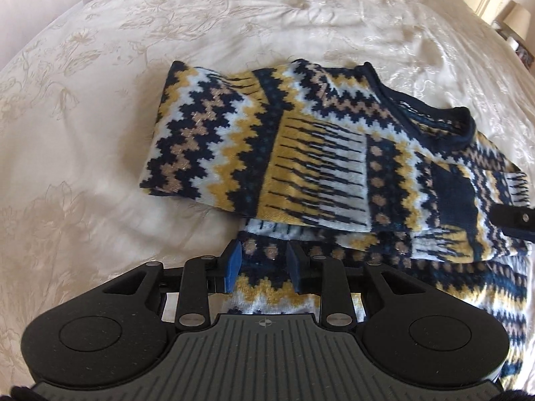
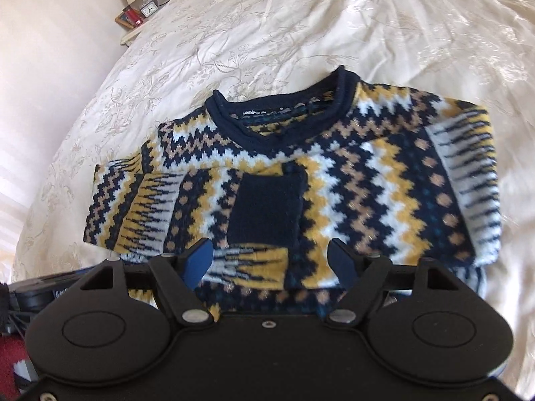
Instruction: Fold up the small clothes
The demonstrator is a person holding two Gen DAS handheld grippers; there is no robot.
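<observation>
Where the sweater [image 2: 294,180] runs under both grippers, hem hidden; left [image 1: 262,265] parted narrowly, right [image 2: 271,262] spread wide, grasping nothing.

Navy, mustard, white zigzag sweater [image 2: 301,180] on cream floral bedspread [image 2: 267,23].

The small knitted sweater [image 2: 334,173] has zigzag bands in navy, yellow, white and tan, with a navy collar [image 2: 277,113]. It lies flat, face up. Both sleeves are folded across its chest, one navy cuff [image 2: 267,210] in the middle.
</observation>
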